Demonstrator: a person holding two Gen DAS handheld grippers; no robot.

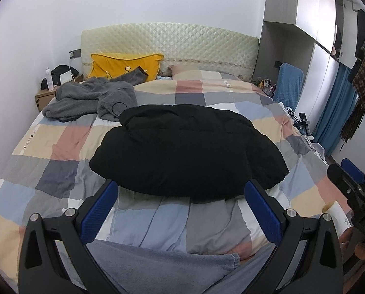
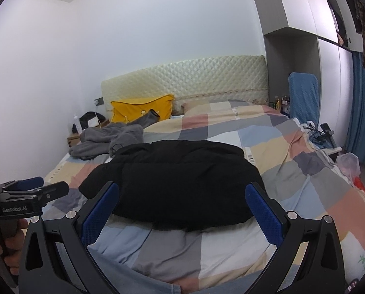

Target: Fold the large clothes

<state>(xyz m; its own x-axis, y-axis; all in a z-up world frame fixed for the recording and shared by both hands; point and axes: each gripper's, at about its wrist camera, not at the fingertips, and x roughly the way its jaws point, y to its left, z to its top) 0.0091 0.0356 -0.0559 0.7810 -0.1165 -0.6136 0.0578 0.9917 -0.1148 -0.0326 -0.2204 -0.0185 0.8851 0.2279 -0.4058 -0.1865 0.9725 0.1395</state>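
Observation:
A black puffy jacket (image 1: pixel 184 147) lies in a folded heap on the checked bedspread (image 1: pixel 60 147), near the foot of the bed; it also shows in the right wrist view (image 2: pixel 180 181). My left gripper (image 1: pixel 181 196) is open and empty, its blue pads just short of the jacket's near edge. My right gripper (image 2: pixel 182 198) is open and empty, also at the jacket's near edge. Each gripper shows at the edge of the other's view: the right one (image 1: pixel 348 186), the left one (image 2: pixel 35 188).
A grey fleece garment (image 1: pixel 89 98) lies crumpled at the far left of the bed, by a yellow pillow (image 1: pixel 126 65). A bedside table (image 1: pixel 45 96) stands at the left. A blue covered chair (image 1: pixel 288 85), wardrobe and hanging clothes (image 1: pixel 363 61) are at the right.

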